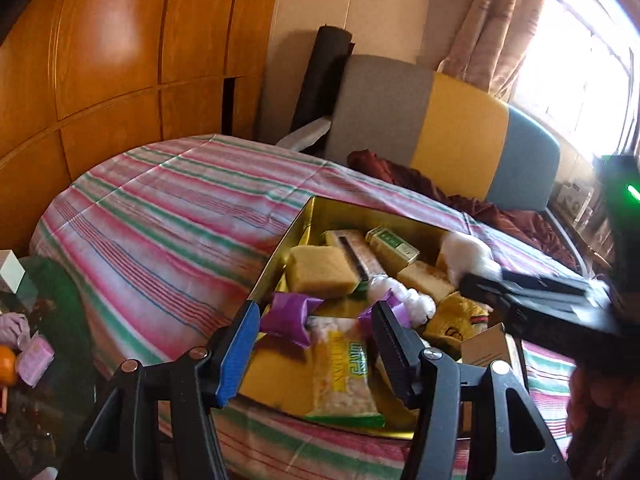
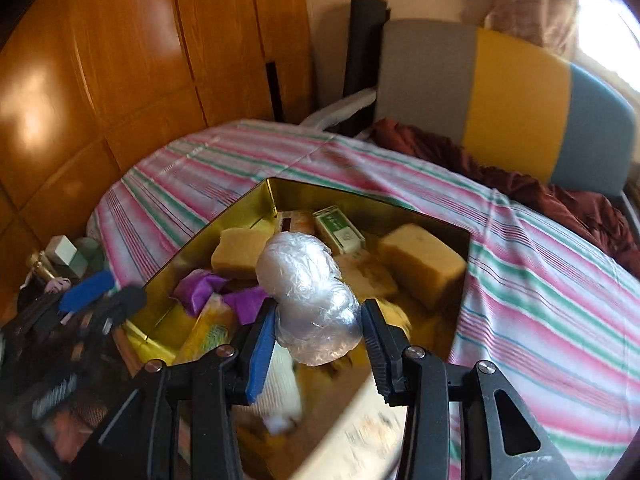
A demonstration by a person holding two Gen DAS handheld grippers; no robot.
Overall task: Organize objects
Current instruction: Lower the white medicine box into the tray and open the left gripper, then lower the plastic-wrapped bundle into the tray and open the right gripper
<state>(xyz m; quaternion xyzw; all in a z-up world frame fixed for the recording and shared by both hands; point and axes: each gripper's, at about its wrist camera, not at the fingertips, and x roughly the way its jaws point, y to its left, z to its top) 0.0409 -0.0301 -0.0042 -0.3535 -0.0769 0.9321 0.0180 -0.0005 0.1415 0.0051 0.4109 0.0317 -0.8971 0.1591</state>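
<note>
Over the gold tin (image 2: 224, 224) on the striped bed (image 2: 540, 280), we see the right tool (image 2: 320, 330) clamping a plastic-wrapped white bundle (image 2: 310, 280); our left tool (image 1: 312, 344) hangs with jaws apart, gripping nothing, above a snack packet (image 1: 344, 368).

The right hand-held gripper (image 2: 318, 340) is closed on a bundle wrapped in clear plastic (image 2: 310, 300). Directly beyond it, a gold tin (image 2: 208, 232) with yellow sponges (image 2: 424, 264) lies on the striped bed (image 2: 540, 280). The left hand-held gripper (image 2: 92, 296) is at its left.
</note>
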